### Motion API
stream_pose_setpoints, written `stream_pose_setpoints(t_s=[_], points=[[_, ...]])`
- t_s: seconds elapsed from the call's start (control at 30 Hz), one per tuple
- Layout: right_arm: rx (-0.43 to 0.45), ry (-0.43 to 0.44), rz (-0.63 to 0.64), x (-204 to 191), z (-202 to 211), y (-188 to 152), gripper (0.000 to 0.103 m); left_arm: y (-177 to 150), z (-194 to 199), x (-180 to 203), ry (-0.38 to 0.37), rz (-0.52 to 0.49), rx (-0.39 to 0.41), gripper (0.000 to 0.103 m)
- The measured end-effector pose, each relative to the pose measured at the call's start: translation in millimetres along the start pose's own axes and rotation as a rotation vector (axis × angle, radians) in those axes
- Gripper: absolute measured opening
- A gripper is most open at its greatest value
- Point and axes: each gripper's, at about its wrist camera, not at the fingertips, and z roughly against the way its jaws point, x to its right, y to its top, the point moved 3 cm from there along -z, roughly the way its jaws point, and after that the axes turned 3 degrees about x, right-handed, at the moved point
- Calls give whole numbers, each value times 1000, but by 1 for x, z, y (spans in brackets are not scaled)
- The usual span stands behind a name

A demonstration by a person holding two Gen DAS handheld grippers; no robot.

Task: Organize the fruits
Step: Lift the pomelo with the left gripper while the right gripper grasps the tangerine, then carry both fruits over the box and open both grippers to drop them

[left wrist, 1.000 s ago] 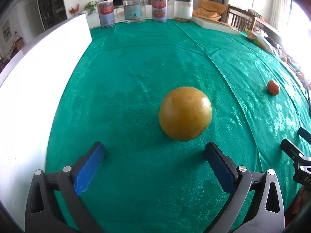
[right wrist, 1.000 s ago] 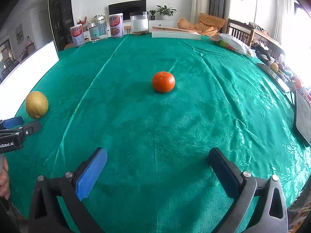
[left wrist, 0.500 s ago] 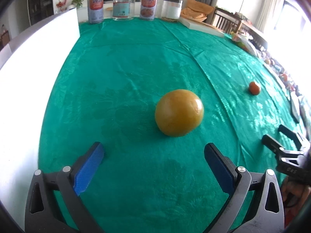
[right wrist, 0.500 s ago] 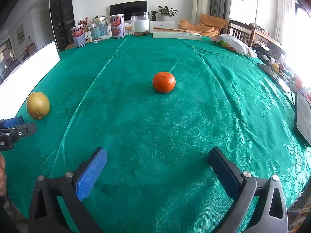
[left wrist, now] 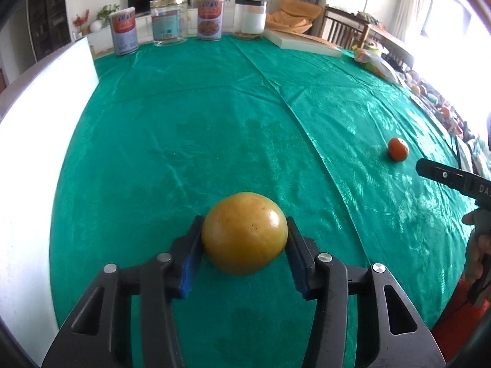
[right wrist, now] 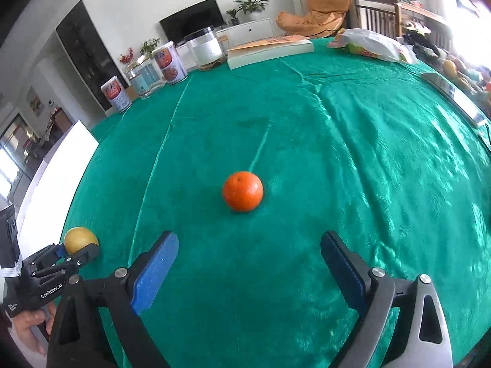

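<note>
Place: a home, an open living and dining room.
Table: a large one under a green tablecloth (left wrist: 190, 128).
Living-room signs: a flat television (right wrist: 191, 26) on a low white cabinet (right wrist: 250, 32), potted plants (right wrist: 250, 4), an orange beanbag seat (right wrist: 313, 15).
Dining signs: wooden chairs (left wrist: 343, 30), food tins (left wrist: 209, 18) and jars (left wrist: 168, 20) at the table's far edge.

Daylight floods in from windows (left wrist: 442, 12) at the right, blown out to white in both views. The shiny green cloth (left wrist: 214, 128) on the desk throws back streaky glare. The right wrist view is smeared with motion blur toward its right side. Fisheye bending curves the desk edges; dark vignette fills the corners.
</note>
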Motion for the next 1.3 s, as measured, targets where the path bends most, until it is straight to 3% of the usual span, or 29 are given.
stream_pose_setpoints(t_s=[0.07,0.2,0.23,0.27,0.33,0.43,0.53,0.63,0.73,0.83,0.93,1.03,1.17,1.3], points=[[-43,0,34,-6,-15,9,64,-2,5,-5,10,23,-3,51],[-49,-28,77,-12,-31,18,57,-7,24,-13,-6,67,6,51],[-51,-35,89,-14,-34,18,47,-8,29,-14,-12,73,12,51],[-51,-53,102,-14,-34,19,30,-9,35,-14,-19,79,17,51],[-60,-62,91,-17,-31,19,30,-9,46,-15,-38,98,16,51],[-69,25,59,-42,-10,21,30,-8,82,-20,-117,159,26,51],[-68,170,125,-107,21,33,30,1,138,-32,-210,197,78,51],[-81,355,190,-188,47,47,30,16,200,-66,-232,226,145,51],[-107,498,287,-274,61,57,30,29,246,-117,-139,254,188,51],[-175,571,413,-357,55,50,30,30,254,-176,21,290,164,51],[-236,533,562,-424,29,35,30,21,222,-240,143,358,56,51],[-304,433,692,-468,-10,16,30,8,176,-286,211,414,-52,51],[-365,287,813,-487,-53,1,30,-7,128,-317,239,474,-155,51],[-403,233,852,-489,-73,-1,31,-19,115,-322,234,489,-193,52]])
